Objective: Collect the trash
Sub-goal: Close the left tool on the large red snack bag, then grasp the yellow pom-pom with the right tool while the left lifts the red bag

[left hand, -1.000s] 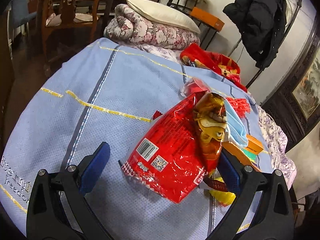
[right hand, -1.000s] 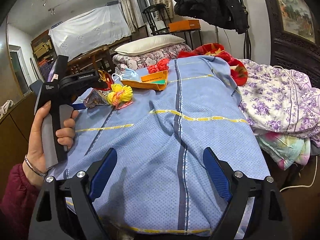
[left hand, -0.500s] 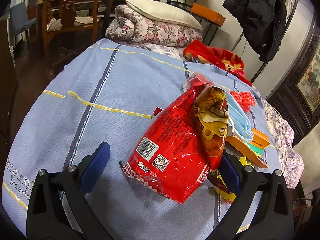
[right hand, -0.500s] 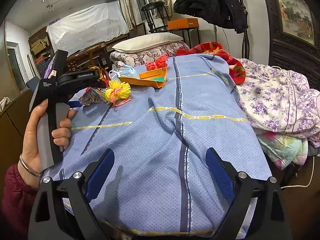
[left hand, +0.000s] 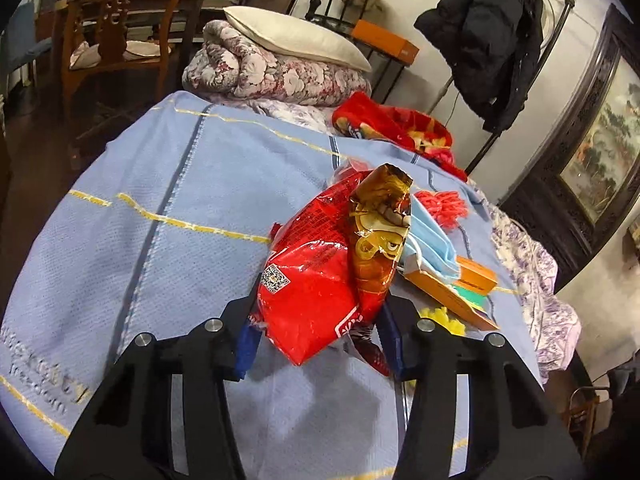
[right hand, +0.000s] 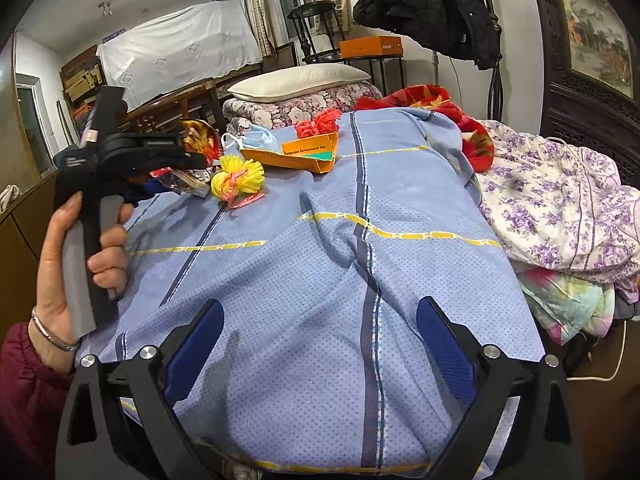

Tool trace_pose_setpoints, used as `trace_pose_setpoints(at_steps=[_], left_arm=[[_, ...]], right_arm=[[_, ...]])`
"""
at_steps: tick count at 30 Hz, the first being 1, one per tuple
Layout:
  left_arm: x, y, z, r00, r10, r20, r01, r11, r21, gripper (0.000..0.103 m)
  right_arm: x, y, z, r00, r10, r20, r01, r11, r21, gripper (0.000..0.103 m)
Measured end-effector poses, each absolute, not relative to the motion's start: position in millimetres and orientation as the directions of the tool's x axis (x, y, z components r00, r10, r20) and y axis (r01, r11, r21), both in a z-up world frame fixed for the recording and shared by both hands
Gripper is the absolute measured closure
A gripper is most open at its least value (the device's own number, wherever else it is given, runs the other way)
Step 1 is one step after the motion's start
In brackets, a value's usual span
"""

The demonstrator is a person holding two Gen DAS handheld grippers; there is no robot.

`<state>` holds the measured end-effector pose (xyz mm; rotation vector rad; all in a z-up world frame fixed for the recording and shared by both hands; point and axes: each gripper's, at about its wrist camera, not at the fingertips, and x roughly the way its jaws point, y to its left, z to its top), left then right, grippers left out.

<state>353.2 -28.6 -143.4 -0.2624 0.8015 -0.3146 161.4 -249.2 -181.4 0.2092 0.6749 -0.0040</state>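
A red snack bag (left hand: 316,280) lies crumpled on the blue bedspread (left hand: 168,184), with a brown-gold wrapper (left hand: 380,232) against its right side. My left gripper (left hand: 318,340) is closing; both blue pads press the bag's lower end. Behind the bag lie a blue face mask (left hand: 432,244), an orange carton (left hand: 448,292), a yellow net ball (left hand: 444,316) and a red net ball (left hand: 440,204). My right gripper (right hand: 320,308) hangs over bare bedspread near the bed's front, its jaws opening with nothing between them. A hand (right hand: 80,248) holds the left gripper at the left of the right wrist view.
A rolled floral quilt (left hand: 280,76) with a white pillow (left hand: 296,40) lies at the bed's far end, beside a red blanket (left hand: 400,128). Purple-flowered bedding (right hand: 560,208) is heaped along the right edge. A black coat (left hand: 492,40) hangs on a stand; a wooden chair (left hand: 116,40) stands far left.
The left gripper's jaws went from wide open to closed on the red snack bag, which has crumpled and stands narrower. The right gripper's jaws opened slightly and stayed in place.
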Motion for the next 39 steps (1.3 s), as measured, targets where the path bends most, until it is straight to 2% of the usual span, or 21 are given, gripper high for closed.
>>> trace_pose_setpoints(at_steps=[4,9,16,18,19,22,25,27,31,36,39], left_arm=[[337,-14,-129,0.661,-0.382,-0.645,0.183,0.917,-0.355,0.053],[306,4,-116,0.701,-0.345,-0.625,0.182,0.933,-0.311,0.053],[279,22,-148,0.64,-0.306,-0.705,0.138,0.948,-0.286,0.053],[273,28,-150,0.649,-0.304,-0.698,0.129,0.948,-0.292,0.051],[272,30,-149,0.658,-0.289,-0.696,0.115,0.951,-0.286,0.048],[275,35,-153,0.661,-0.249,-0.708,0.066,0.959,-0.275,0.03],[279,37,-156,0.65,-0.249,-0.718,0.051,0.957,-0.286,0.021],[279,34,-157,0.65,-0.24,-0.721,0.053,0.961,-0.273,0.019],[281,21,-159,0.644,-0.195,-0.74,0.07,0.978,-0.196,0.008],[282,16,-163,0.636,-0.156,-0.755,0.067,0.987,-0.148,0.007],[282,16,-163,0.635,-0.151,-0.758,0.066,0.988,-0.142,0.007]], right_arm=[[161,-249,-182,0.784,0.07,-0.617,0.072,0.976,0.203,0.008],[159,-249,-182,0.784,0.071,-0.617,0.073,0.976,0.205,0.007],[156,-252,-181,0.784,0.069,-0.617,0.08,0.974,0.21,0.006],[156,-252,-181,0.785,0.065,-0.616,0.084,0.974,0.209,0.006],[156,-252,-181,0.784,0.063,-0.618,0.086,0.974,0.208,0.006],[158,-251,-175,0.787,0.07,-0.613,0.078,0.975,0.211,0.006],[170,-244,-156,0.812,0.092,-0.576,0.04,0.977,0.211,0.006],[192,-237,-140,0.816,0.12,-0.566,0.009,0.975,0.22,0.006],[239,-220,-131,0.764,0.183,-0.619,-0.031,0.968,0.248,0.006],[287,-207,-136,0.736,0.187,-0.651,-0.026,0.968,0.248,0.006],[309,-204,-145,0.708,0.204,-0.676,-0.017,0.962,0.274,0.01]])
